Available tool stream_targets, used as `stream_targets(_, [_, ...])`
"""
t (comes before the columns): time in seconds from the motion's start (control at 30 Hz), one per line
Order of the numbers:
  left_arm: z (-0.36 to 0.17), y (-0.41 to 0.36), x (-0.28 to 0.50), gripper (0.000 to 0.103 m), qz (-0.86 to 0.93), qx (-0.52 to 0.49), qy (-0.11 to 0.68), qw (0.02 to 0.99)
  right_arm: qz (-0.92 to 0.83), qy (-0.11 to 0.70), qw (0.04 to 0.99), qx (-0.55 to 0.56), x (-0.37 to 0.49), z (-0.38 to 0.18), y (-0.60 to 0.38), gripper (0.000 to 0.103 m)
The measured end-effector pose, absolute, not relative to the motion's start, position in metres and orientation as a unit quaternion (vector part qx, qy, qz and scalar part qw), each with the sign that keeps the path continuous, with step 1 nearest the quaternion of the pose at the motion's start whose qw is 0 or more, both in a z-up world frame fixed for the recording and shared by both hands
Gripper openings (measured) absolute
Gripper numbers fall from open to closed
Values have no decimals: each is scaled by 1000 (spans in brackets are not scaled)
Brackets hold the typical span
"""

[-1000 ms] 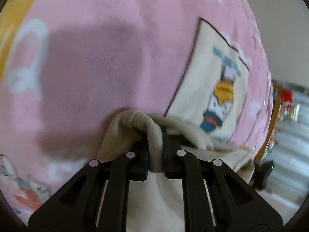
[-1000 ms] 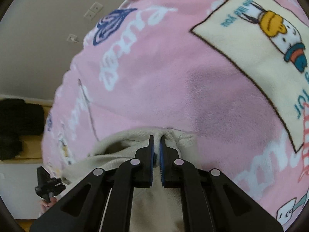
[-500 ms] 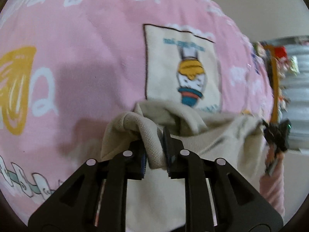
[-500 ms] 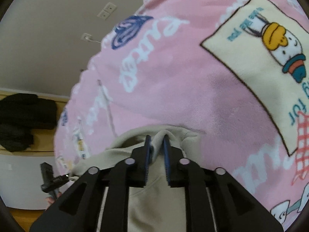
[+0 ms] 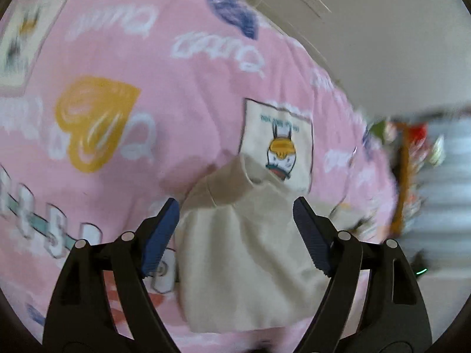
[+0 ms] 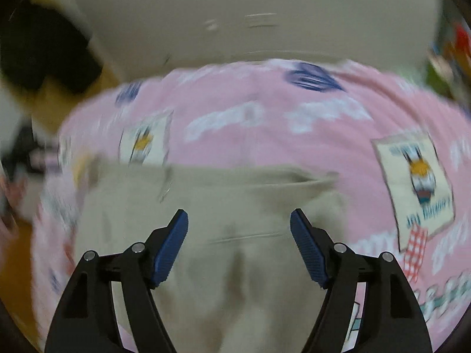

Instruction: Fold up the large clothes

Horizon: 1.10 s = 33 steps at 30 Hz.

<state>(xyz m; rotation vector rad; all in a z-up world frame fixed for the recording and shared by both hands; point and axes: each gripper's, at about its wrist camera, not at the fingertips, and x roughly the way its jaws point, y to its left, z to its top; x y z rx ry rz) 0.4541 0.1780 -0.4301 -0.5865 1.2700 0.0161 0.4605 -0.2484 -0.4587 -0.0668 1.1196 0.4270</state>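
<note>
- The right gripper has its two black fingers spread wide, their blue ribbed pads facing each other with nothing between them.
- Beneath and ahead of it a beige garment lies flat, a folded edge running across its far side.
- The garment rests on a pink blanket printed with white lettering, dark blue hearts and cream cartoon panels.
- A plain beige wall rises behind; everything is motion-blurred.

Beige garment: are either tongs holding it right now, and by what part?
Nothing is held. Left tongs and right tongs both stand wide open above the beige garment, which lies loose on the pink blanket.
</note>
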Motion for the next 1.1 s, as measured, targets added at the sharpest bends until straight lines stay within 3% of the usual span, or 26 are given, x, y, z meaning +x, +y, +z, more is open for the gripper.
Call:
stream_targets(0.07, [-422, 137, 448, 78, -5, -181, 583, 792, 199, 532, 819, -84, 455, -468, -211, 69])
stream_targets(0.13, [-422, 95, 446, 78, -34, -105, 587, 802, 188, 551, 804, -121, 457, -484, -188, 58])
stream_targets(0.27, [-451, 2, 454, 78, -94, 60, 610, 784, 153, 596, 773, -155, 467, -527, -176, 16])
stream_targets(0.33, [-475, -17, 457, 78, -97, 104, 623, 769, 155, 592, 779, -136, 471, -535, -185, 9])
stream_targets(0.37, [-486, -20, 458, 69, -86, 121, 626, 766, 158, 580, 789, -127, 471, -532, -189, 8])
stream_targets(0.4, [-505, -18, 464, 62, -51, 143, 630, 762, 159, 562, 804, -117, 471, -523, -194, 8])
stream_targets(0.43, [-513, -13, 468, 45, -23, 150, 636, 757, 157, 545, 816, -108, 471, -514, -199, 8])
stream_targets(0.47, [-522, 2, 474, 41, 10, 135, 639, 757, 156, 523, 833, -90, 473, -500, -209, 8])
stream_targets(0.6, [-527, 33, 481, 43, 46, 128, 602, 787, 166, 505, 846, -36, 498, -482, -228, 7])
stream_targets(0.8, [-533, 60, 495, 40, 116, 151, 584, 789, 145, 552, 820, -54, 531, -548, -219, 10])
stream_targets(0.9, [-545, 47, 497, 40, 129, 209, 570, 784, 134, 525, 837, -79, 527, -552, -211, 23])
stream_targets(0.97, [-552, 54, 500, 20, 185, 249, 555, 772, 128, 527, 839, -33, 530, -542, -225, 33])
stream_targets(1.1, [-534, 80, 497, 20, 182, 182, 564, 785, 101, 493, 864, -1, 521, -502, -263, 41])
